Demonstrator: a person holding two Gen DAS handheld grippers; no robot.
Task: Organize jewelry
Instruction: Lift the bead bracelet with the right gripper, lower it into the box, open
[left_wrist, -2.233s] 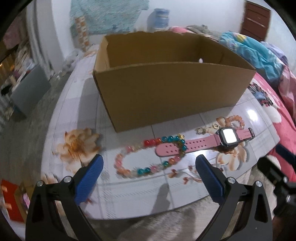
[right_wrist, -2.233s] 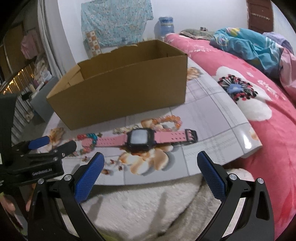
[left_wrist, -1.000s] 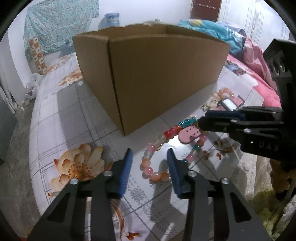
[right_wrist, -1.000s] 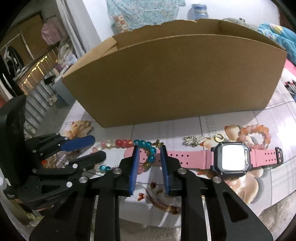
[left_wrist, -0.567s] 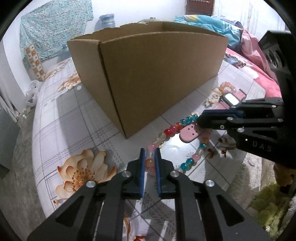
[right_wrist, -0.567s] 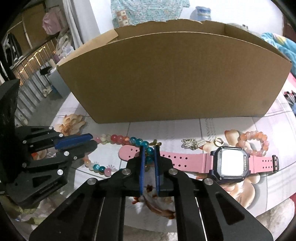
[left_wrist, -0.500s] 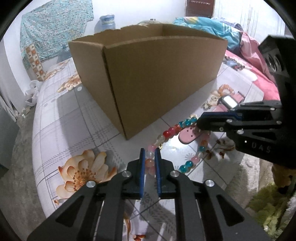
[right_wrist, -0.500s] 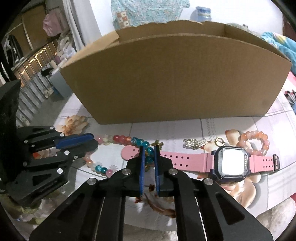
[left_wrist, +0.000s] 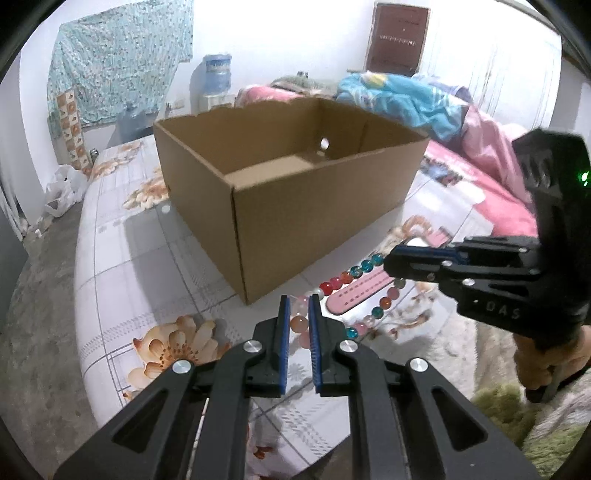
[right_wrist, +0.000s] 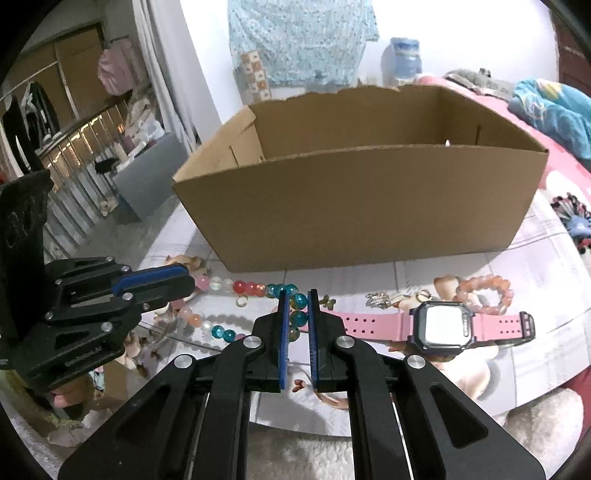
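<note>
A colourful bead necklace (left_wrist: 341, 280) (right_wrist: 251, 287) hangs lifted between both grippers, just above the floral tabletop. My left gripper (left_wrist: 297, 308) is shut on its pale pink beads. My right gripper (right_wrist: 296, 301) is shut on its teal beads; it also shows in the left wrist view (left_wrist: 402, 260). A pink-strapped watch (right_wrist: 441, 326) lies on the table under the necklace, its strap (left_wrist: 356, 297) in front of the open cardboard box (left_wrist: 291, 184) (right_wrist: 362, 206). An orange bead bracelet (right_wrist: 484, 286) and a small silver charm (right_wrist: 378, 298) lie beside the watch.
The table (left_wrist: 122, 254) has an edge close below both grippers. A bed with pink bedding (left_wrist: 491, 206) stands to the right with a blue blanket (left_wrist: 406, 99). A water jug (left_wrist: 218, 75) stands by the far wall.
Both grippers have risen with the necklace, so it hangs stretched off the table. The box interior now shows from above. The watch has stayed in place.
</note>
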